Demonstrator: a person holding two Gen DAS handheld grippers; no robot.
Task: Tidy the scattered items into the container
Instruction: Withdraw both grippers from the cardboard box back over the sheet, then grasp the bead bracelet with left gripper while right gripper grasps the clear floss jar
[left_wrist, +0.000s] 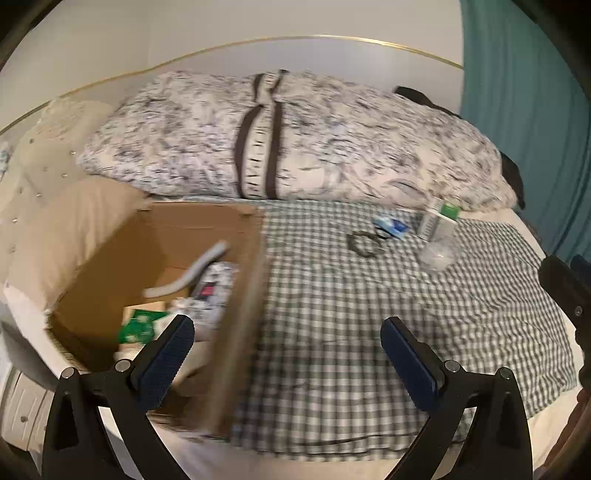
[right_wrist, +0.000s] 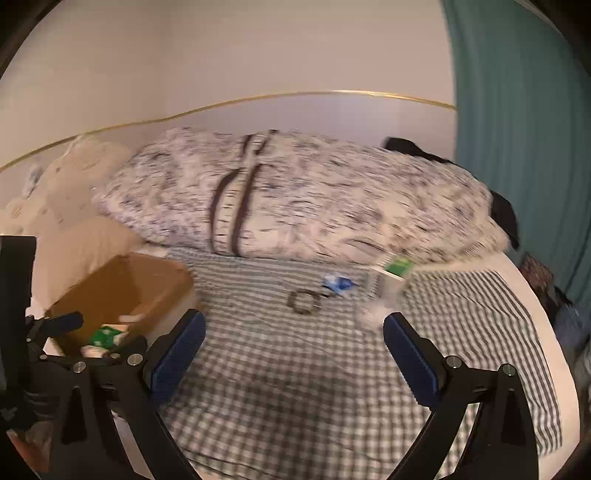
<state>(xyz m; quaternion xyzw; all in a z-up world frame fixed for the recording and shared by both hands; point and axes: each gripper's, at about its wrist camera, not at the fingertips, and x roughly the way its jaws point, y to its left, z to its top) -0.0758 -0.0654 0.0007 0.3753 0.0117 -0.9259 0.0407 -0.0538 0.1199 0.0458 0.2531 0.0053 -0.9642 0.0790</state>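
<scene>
An open cardboard box (left_wrist: 192, 229) stands at the left of a checked cloth (left_wrist: 332, 314) on a bed, with a green packet (left_wrist: 138, 326) and pale items inside. Far across the cloth lie a dark ring (left_wrist: 364, 243), a blue packet (left_wrist: 389, 225), a green-and-white carton (left_wrist: 439, 216) and a clear plastic piece (left_wrist: 437, 256). My left gripper (left_wrist: 286, 328) is open and empty, straddling the box's right wall. My right gripper (right_wrist: 294, 321) is open and empty above the cloth, short of the ring (right_wrist: 303, 301), blue packet (right_wrist: 340, 284) and carton (right_wrist: 391, 271). The box (right_wrist: 122, 280) sits to its left.
A big patterned bedding bundle with brown straps (left_wrist: 280, 140) fills the back of the bed. Beige pillows (left_wrist: 55, 221) lie behind the box, and a teal curtain (left_wrist: 524, 110) hangs on the right. White drawers (left_wrist: 22, 398) show at the lower left.
</scene>
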